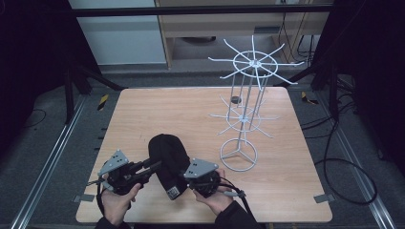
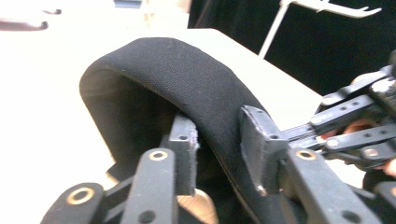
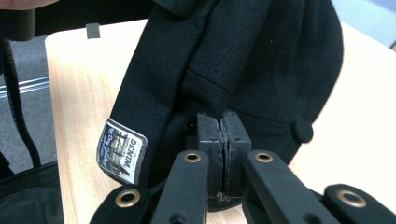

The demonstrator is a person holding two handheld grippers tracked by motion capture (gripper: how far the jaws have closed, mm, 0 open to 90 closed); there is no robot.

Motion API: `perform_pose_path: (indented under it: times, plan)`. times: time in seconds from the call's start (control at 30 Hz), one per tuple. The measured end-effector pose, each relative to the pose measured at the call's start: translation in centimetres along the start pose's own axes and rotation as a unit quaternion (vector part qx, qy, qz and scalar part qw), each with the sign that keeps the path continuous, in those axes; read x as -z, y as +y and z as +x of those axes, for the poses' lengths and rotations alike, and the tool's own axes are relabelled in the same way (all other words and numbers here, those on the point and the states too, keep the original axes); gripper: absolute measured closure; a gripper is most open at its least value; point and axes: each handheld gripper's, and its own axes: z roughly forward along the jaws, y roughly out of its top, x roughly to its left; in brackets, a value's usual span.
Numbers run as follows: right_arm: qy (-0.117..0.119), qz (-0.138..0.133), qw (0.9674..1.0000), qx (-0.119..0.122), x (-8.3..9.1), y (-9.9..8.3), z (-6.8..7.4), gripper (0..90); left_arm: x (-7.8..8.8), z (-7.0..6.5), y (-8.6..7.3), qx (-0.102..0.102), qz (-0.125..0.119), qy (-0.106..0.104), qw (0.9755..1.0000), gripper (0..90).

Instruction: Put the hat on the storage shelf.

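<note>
Black cotton baseball cap (image 1: pixel 167 155) sits near the front edge of the light wooden table (image 1: pixel 286 191), between both hands and short of the white wire display rack (image 1: pixel 244 102). The right gripper (image 3: pixel 222 126) pinches a fold of its fabric tight. The left gripper (image 2: pixel 219 140) straddles the curved brim, jaws spread, pads not pressing. With one thin pinch bearing it, the cap could sag or slip free if lifted. Both hands point inward, held low.

Cap (image 3: pixel 261 60) cut off by the top edge in the right gripper view, label (image 3: pixel 120 150) print mostly unreadable, small dark object (image 1: pixel 235 99) behind the white wire rack (image 1: pixel 244 112) too small to identify.
</note>
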Motion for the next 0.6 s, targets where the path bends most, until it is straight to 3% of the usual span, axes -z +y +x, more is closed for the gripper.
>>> perform_pose_path:
  times: [0.1,0.23,0.4,0.5,0.53,0.57,0.6]
  plan:
    - [0.003,0.001,1.0000,-0.006,-1.1,0.4,0.4,88.7,0.5,0.9,-0.3,-0.005,0.005,0.033,0.9994,61.0]
    - [0.000,0.008,1.0000,0.003,-2.4,1.1,1.0,88.0,0.8,2.4,-0.9,0.012,0.015,0.054,0.9984,60.2]
    - [-0.005,0.002,1.0000,-0.004,-4.4,2.0,1.5,81.5,1.1,4.0,-1.3,0.030,0.023,0.082,0.9959,56.5]
    - [-0.006,-0.009,0.9999,-0.012,-5.2,2.4,1.6,77.8,1.2,5.2,-1.7,0.044,0.029,0.096,0.9940,56.0]
    - [-0.006,-0.017,0.9995,-0.025,-5.7,2.5,1.5,71.6,1.2,5.9,-2.1,0.043,0.037,0.117,0.9916,55.6]
    - [-0.006,-0.017,0.9995,-0.025,-5.7,2.5,1.5,71.6,1.2,5.9,-2.1,0.043,0.037,0.117,0.9916,58.2]
    - [0.000,-0.035,0.9988,-0.034,-6.1,2.5,1.3,67.8,1.2,6.2,-2.3,0.035,0.046,0.130,0.9898,57.8]
